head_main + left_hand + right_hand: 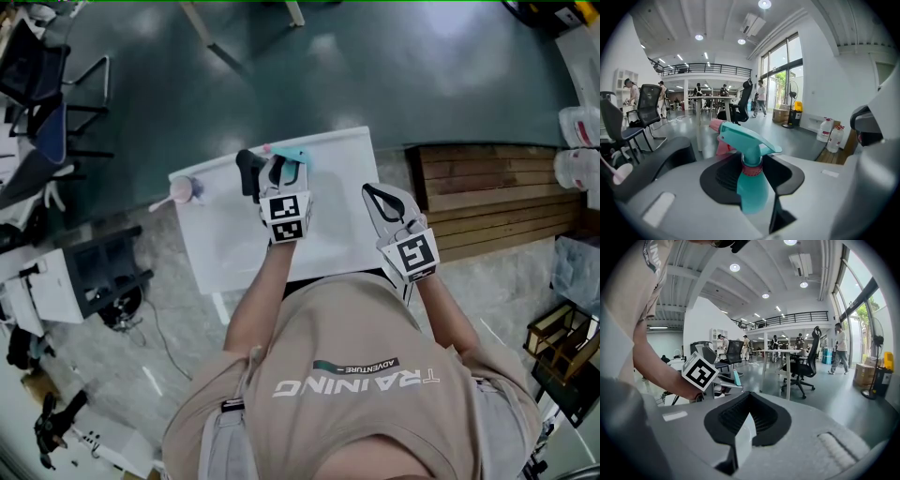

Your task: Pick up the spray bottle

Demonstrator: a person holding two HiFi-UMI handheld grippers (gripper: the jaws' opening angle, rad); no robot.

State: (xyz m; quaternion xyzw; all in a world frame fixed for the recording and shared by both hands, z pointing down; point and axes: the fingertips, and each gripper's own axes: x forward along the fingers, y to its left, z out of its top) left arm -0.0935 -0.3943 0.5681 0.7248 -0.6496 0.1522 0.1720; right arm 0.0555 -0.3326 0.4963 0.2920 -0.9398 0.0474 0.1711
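Bottle: the teal plastic spray bottle (294, 158) with red collar and pink nozzle stands at the far edge of the white rectangular table (333, 202), long axis upright.
Left tongs: the left gripper (273, 174) is clamped on the bottle's body just below the collar (752, 183).
Right tongs: the right gripper (383, 201) hangs over the table's right edge, jaws together on nothing (747, 422), well apart from the bottle.
Nearer hand: the left.
Lift: likely straight up; whether the base is clear of the table cannot be told.
Contents: the bottle's fill is unreadable.
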